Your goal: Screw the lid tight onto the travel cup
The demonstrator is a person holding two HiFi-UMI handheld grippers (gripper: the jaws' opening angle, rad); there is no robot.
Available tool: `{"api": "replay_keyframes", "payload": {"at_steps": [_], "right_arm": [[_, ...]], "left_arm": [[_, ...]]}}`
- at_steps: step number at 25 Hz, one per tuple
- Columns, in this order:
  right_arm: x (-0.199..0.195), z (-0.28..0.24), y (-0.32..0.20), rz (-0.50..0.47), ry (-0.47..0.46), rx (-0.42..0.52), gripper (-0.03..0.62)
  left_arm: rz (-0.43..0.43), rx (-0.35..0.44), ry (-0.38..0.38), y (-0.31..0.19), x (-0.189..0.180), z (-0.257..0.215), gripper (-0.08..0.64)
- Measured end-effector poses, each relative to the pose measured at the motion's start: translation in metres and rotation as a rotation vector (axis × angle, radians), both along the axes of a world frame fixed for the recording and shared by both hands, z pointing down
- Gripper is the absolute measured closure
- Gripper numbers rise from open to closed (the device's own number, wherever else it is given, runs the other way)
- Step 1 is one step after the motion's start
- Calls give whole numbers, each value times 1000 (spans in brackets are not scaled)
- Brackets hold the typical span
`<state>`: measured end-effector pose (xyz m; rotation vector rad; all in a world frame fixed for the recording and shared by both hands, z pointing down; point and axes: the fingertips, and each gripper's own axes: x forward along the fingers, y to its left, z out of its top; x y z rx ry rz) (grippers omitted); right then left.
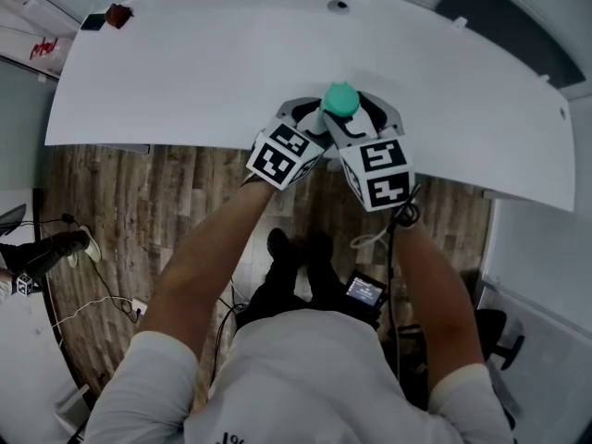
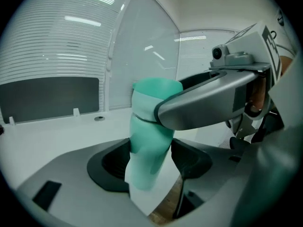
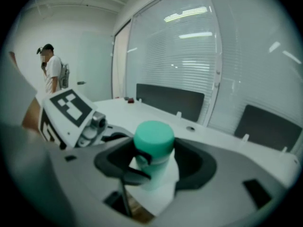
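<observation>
Left tool [image 2: 151, 161], right tool [image 3: 154, 164] around cup [image 1: 340, 101]

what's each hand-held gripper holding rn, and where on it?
The left hand-held gripper clamps the travel cup by its lower body. The right hand-held gripper is closed round the lid on top of it.

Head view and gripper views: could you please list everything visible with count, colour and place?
cup: one, green, table's near edge
lid: one, green, on the cup
table: one, white, curved, before the person
small object: one, red, table's far left corner
round hole: one, dark, far table edge
floor: one, brown wood, under the table
bystander: one, white top, background, right gripper view
left gripper: one, grey, fingers on the cup
right gripper: one, grey, fingers on the lid
</observation>
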<state>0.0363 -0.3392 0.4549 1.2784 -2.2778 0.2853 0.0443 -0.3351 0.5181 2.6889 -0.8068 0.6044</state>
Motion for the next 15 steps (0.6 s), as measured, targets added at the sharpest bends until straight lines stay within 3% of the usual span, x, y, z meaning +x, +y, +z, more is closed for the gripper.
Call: {"api": "replay_keyframes", "payload": {"at_steps": [9, 11, 15], "right_arm": [[1, -7, 1, 121, 36, 7, 311], [1, -8, 1, 104, 40, 8, 311], [2, -6, 0, 50, 19, 13, 311]], "left_arm": [[-162, -11, -1, -3, 1, -3, 270], [-143, -20, 4, -2, 1, -3, 270], [-21, -9, 17, 0, 0, -5, 270]]}}
